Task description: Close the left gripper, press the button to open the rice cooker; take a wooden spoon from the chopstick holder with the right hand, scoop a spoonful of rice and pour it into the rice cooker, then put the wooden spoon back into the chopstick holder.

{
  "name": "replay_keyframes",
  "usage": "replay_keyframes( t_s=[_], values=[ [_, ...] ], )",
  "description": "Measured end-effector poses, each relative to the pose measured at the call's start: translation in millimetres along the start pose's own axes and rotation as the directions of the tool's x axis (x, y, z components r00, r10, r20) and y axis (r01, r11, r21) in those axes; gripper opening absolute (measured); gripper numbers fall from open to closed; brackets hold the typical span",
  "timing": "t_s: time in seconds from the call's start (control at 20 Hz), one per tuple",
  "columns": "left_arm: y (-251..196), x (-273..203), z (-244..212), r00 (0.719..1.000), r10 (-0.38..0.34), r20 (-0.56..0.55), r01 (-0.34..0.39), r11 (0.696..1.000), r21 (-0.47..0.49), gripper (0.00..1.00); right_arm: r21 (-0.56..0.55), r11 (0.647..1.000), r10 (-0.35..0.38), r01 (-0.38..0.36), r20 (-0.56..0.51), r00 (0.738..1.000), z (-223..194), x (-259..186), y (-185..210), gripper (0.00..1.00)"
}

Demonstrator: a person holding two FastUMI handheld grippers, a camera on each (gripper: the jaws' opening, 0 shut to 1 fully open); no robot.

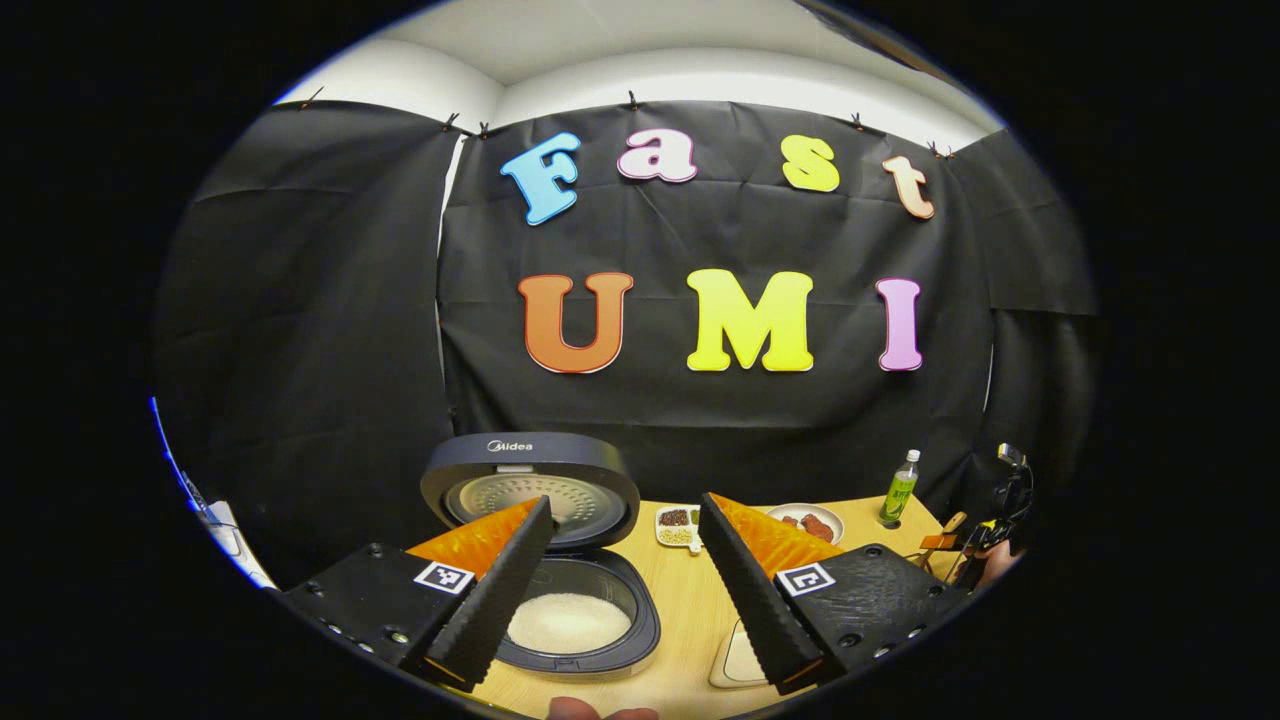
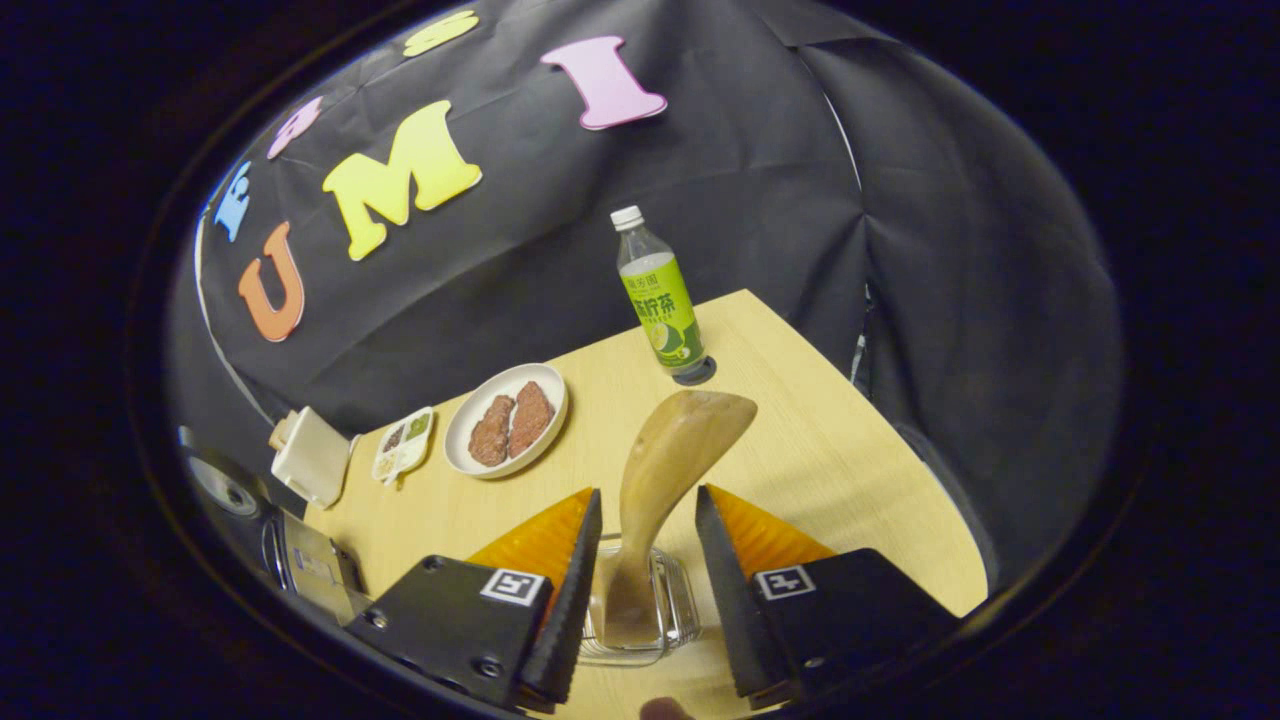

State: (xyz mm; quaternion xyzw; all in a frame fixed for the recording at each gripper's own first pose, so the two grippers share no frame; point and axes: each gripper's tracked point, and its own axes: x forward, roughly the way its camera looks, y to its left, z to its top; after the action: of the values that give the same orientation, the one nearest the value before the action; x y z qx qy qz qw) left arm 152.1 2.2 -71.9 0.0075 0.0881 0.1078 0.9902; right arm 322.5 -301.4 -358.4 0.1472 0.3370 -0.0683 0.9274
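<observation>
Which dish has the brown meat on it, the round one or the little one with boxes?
The round white plate holds two brown pieces. The small divided dish beside it holds little piles in separate compartments.

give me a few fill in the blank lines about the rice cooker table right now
1. The rice cooker lid is ____.
2. The wooden spoon stands in a clear ____.
3. The right gripper fingers are ____, either side of the spoon handle.
4. The plate beside the green bottle holds two pieces of ____.

Missing words: open; holder; open; meat
</observation>
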Motion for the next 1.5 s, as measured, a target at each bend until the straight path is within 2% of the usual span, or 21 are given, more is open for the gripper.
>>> replay_keyframes(
  t_s=[0.05, 0.15, 0.2, 0.3, 0.4, 0.6, 0.75, 0.9, 1.05, 1.3, 1.5],
  values=[
    [2, -1, -3, 1.0, 0.004, -0.005, -0.004, 1.0, -0.003, 0.95, -0.002, 1.0, -0.005, 0.005, 0.005, 1.0, 0, -1, -1, 0.57],
    [8, -5, -4, 1.0, 0.01, -0.005, -0.01, 1.0, -0.011, 0.95, 0.002, 1.0, 0.0, 0.0, -0.001, 1.0, 0, -7, 5, 0.32],
    [12, -6, -5, 1.0, 0.014, -0.003, -0.014, 1.0, -0.016, 0.95, 0.009, 1.0, 0.013, -0.013, -0.009, 1.0, -3, -7, 11, 0.23],
    [18, -11, -7, 1.0, 0.022, -0.003, -0.022, 1.0, -0.019, 0.95, 0.002, 1.0, -0.005, 0.005, -0.004, 1.0, 1, -20, 14, 0.16],
    [25, -20, -7, 1.0, 0.02, 0.008, -0.02, 1.0, -0.02, 0.95, -0.018, 0.999, -0.03, 0.031, 0.045, 0.999, 15, -33, 18, 0.11],
    [39, -32, 1, 0.999, -0.004, 0.041, 0.006, 0.999, -0.049, 0.95, -0.065, 0.996, -0.047, 0.056, 0.14, 0.989, 45, -77, 41, 0.09],
    [53, -39, 4, 0.998, -0.025, 0.061, 0.029, 0.997, -0.071, 0.95, -0.081, 0.996, -0.012, 0.027, 0.179, 0.984, 52, -122, 86, 0.09],
    [73, -44, 2, 0.997, -0.039, 0.068, 0.045, 0.995, -0.088, 0.95, -0.128, 0.992, 0.02, 0.011, 0.237, 0.971, 45, -165, 138, 0.09],
    [90, -49, 1, 0.996, -0.06, 0.071, 0.067, 0.992, -0.106, 0.95, -0.194, 0.981, 0.067, -0.016, 0.26, 0.963, 19, -192, 189, 0.09],
    [121, -57, 0, 0.995, -0.072, 0.068, 0.078, 0.993, -0.087, 0.95, -0.318, 0.948, 0.063, 0.022, 0.254, 0.965, -48, -190, 219, 0.09],
    [142, -65, -5, 0.997, -0.071, 0.036, 0.074, 0.994, -0.082, 0.95, -0.402, 0.909, -0.014, 0.112, 0.24, 0.971, -100, -153, 205, 0.09]
  ],
)
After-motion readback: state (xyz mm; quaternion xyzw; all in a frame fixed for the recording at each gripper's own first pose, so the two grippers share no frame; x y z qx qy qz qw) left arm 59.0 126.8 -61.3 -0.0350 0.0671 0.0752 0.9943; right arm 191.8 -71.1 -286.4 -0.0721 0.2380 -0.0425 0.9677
